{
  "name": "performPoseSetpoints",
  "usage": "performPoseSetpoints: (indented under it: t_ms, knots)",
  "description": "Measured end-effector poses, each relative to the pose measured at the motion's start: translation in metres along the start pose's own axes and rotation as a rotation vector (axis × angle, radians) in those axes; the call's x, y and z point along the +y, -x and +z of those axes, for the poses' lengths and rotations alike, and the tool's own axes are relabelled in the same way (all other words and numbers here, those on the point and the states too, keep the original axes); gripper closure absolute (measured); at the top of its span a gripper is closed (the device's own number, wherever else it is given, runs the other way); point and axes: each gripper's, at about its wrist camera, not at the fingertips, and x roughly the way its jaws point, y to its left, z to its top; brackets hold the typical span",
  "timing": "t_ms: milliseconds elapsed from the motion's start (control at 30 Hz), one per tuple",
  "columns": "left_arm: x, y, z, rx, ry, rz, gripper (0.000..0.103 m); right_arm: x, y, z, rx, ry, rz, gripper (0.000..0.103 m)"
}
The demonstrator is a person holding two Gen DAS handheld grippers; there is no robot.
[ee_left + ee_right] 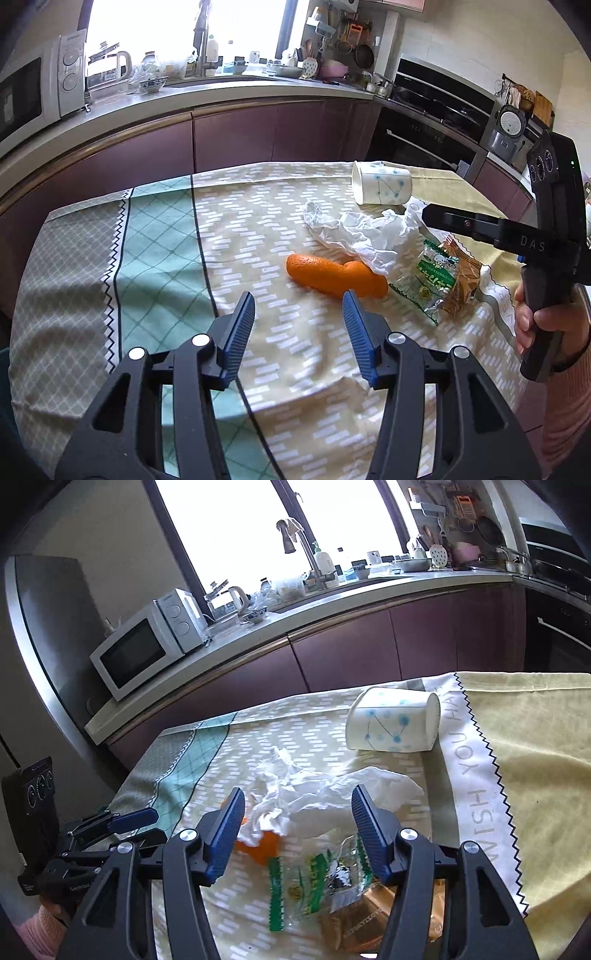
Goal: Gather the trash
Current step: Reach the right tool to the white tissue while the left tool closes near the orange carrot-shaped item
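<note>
Left wrist view: left gripper (298,308) wide open, empty, near orange peel (334,277).

Patterned tablecloth (155,236), covering the table. White microwave (144,650) on the countertop (332,602) beyond the table's far edge; glass kettle (110,70) beside it; blue-and-white bowl (151,83) nearby. Faucet (295,542) at the window. Built-in oven (424,122) past the far right corner.

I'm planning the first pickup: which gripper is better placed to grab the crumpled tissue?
Right. The right gripper is open with the crumpled tissue between its fingers; the left gripper faces the orange peel instead.
</note>
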Motion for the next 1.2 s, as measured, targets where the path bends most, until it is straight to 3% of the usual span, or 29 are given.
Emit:
performPoseSetpoints:
  t_ms: [333, 433, 600, 667, 733, 833, 867, 1033, 1100, 1167, 1200]
  knots:
    - [-0.028, -0.046, 0.018, 0.068, -0.077, -0.022, 0.046, 0.005, -0.036, -0.002, 0.085, 0.045, -0.045, 0.038]
    - [-0.033, -0.057, 0.020, 0.084, -0.092, -0.019, 0.047, 0.005, -0.042, -0.003, 0.102, 0.057, -0.067, 0.046]
    - [-0.034, -0.066, 0.020, 0.100, -0.084, -0.029, 0.058, -0.005, -0.038, -0.003, 0.093, 0.042, -0.059, 0.083]
    - [-0.034, -0.065, 0.019, 0.099, -0.083, -0.040, 0.067, -0.008, -0.033, -0.003, 0.075, 0.037, -0.053, 0.089]
    - [-0.035, -0.064, 0.019, 0.098, -0.081, -0.051, 0.084, -0.012, -0.027, -0.001, 0.057, 0.026, -0.042, 0.091]
    - [-0.034, -0.062, 0.017, 0.101, -0.072, -0.069, 0.101, -0.015, -0.015, 0.000, 0.017, 0.000, -0.010, 0.095]
    - [-0.033, -0.061, 0.016, 0.103, -0.066, -0.074, 0.102, -0.016, -0.011, 0.001, 0.005, -0.006, 0.002, 0.095]
    - [-0.028, -0.053, 0.013, 0.083, -0.044, -0.084, 0.102, -0.017, 0.011, 0.005, -0.057, -0.023, 0.044, 0.096]
    - [-0.026, -0.047, 0.015, 0.060, -0.046, -0.057, 0.096, -0.017, 0.019, 0.006, -0.073, -0.027, 0.061, 0.096]
    - [-0.025, -0.044, 0.017, 0.044, -0.065, -0.030, 0.065, -0.016, 0.024, 0.005, -0.079, -0.028, 0.075, 0.096]
    - [-0.024, -0.044, 0.019, 0.041, -0.071, -0.011, 0.055, -0.017, 0.026, 0.005, -0.081, -0.031, 0.081, 0.096]
